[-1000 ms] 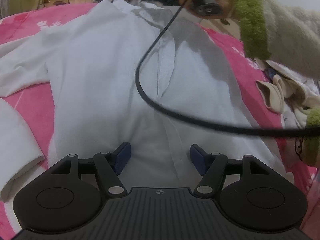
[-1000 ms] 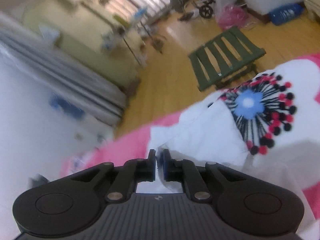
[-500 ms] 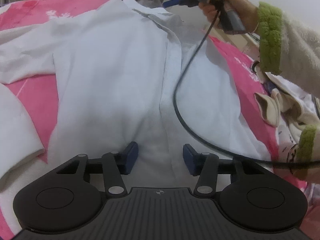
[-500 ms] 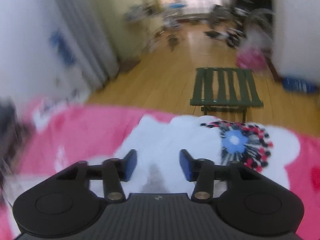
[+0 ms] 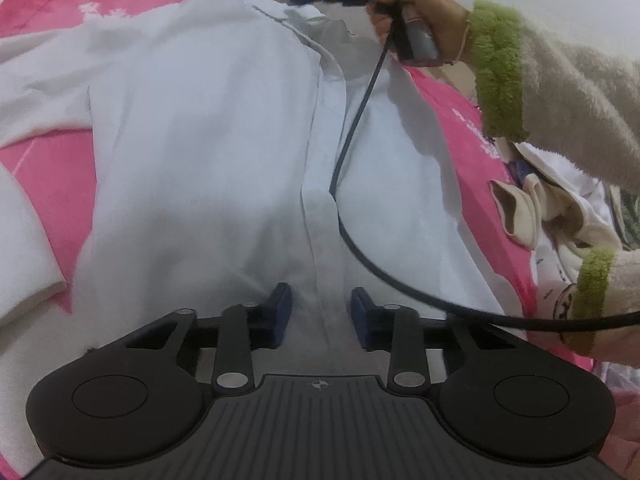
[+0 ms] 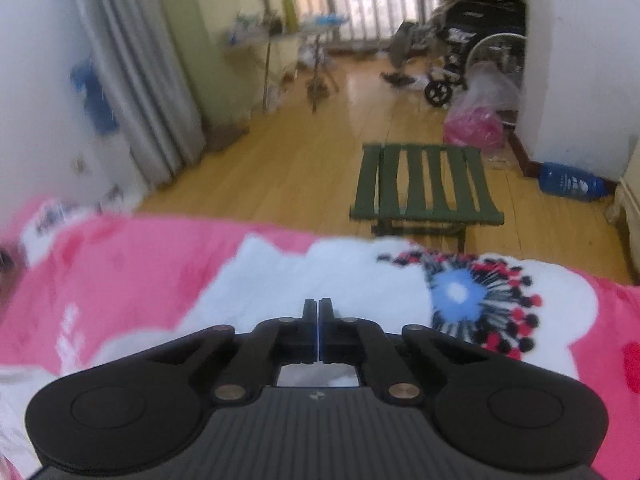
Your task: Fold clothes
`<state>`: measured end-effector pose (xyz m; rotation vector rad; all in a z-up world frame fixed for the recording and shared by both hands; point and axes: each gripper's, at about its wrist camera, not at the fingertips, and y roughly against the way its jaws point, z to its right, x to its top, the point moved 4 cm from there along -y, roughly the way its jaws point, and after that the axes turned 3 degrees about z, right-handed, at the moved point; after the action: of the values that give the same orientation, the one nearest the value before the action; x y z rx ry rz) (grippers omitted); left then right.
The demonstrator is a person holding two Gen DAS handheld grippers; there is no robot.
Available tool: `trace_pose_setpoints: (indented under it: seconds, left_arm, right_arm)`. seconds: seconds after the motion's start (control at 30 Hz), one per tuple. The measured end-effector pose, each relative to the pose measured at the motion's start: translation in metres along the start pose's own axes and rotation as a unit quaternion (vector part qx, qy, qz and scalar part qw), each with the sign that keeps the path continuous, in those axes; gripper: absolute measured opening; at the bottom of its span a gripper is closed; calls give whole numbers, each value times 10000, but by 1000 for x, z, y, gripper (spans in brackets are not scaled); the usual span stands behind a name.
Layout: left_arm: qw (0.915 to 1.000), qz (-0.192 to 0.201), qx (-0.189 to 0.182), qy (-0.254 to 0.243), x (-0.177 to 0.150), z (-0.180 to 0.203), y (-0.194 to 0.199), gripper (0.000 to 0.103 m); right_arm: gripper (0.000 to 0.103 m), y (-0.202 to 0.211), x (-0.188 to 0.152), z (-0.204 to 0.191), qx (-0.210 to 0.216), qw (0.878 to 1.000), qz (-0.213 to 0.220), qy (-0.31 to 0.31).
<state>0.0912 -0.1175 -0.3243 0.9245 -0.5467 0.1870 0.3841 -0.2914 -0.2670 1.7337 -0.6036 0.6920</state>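
**Both grippers taking the shirt's ends**

The white shirt [image 5: 208, 152] is lying face up, flat on the pink blanket [image 5: 44, 168]. The left gripper [image 5: 319, 312] is narrowing astride the button strip at the hem, likely pinching it. The right gripper [image 6: 318, 330], jaws pressed together, is pointing over the collar end; any cloth between them is hidden.

A pink blanket [image 6: 132, 264] with a white cartoon patch and a blue-centred flower print [image 6: 464, 296] lies spread under and ahead of the jaws. Beyond it, ahead and slightly right of the jaws, a dark green slatted folding stool [image 6: 424, 184] stands on the wooden floor [image 6: 304, 152]. Farther off to the right are a wheelchair [image 6: 472, 52], a pink plastic bag [image 6: 476, 128] and a blue bottle [image 6: 568, 184] lying down. Grey curtains [image 6: 136, 80] hang to the left.
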Motion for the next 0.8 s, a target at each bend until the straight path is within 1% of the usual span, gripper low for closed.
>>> trace_pose_setpoints:
  seconds: [0.03, 0.1, 0.17, 0.23, 0.27, 0.37, 0.43, 0.5, 0.6, 0.67, 0.77, 0.8]
  left_arm:
    - [10000, -18, -50, 46, 0, 0, -1, 18]
    - [9997, -81, -166, 162, -2, 0, -3, 12]
    - [9995, -137, -206, 207, -3, 1, -5, 11]
    - [9995, -176, -200, 176, -4, 3, -6, 11]
    - [9996, -182, -178, 119, -3, 5, -6, 11]
    - [9998, -148, -97, -32, -3, 9, -6, 15]
    - [9998, -177, -79, -78, -3, 7, -4, 19]
    - [9997, -186, -64, -143, -4, 8, -4, 21]
    - [9996, -191, -56, -213, -4, 10, -4, 26]
    - [9995, -192, -51, -252, -4, 11, -5, 27]
    - [9993, -188, -42, -310, -4, 13, -4, 27]
    - [9993, -187, -41, -323, -5, 13, -4, 27]
  right_arm:
    - [0, 6, 3, 3, 58, 9998, 114, -118]
    - [0, 19, 9, 10, 175, 9986, 342, -355]
    - [0, 31, 15, 16, 291, 9962, 570, -590]
    - [0, 32, 21, 14, 337, 9967, 544, -496]
    - [0, 32, 21, 10, 374, 9978, 437, -319]
    - [10, 25, 10, -9, 226, 9987, 15, 463]
    - [37, 19, -1, -22, 175, 9953, -228, 925]
    - [39, 14, -12, -34, 119, 9902, -450, 1318]
    - [42, 6, -24, -46, 94, 9846, -634, 1625]
    - [42, -6, -32, -48, -121, 9800, -797, 1818]
    - [41, -18, -37, -49, -212, 9769, -876, 1935]
    - [38, -21, -38, -48, -194, 9766, -863, 1961]
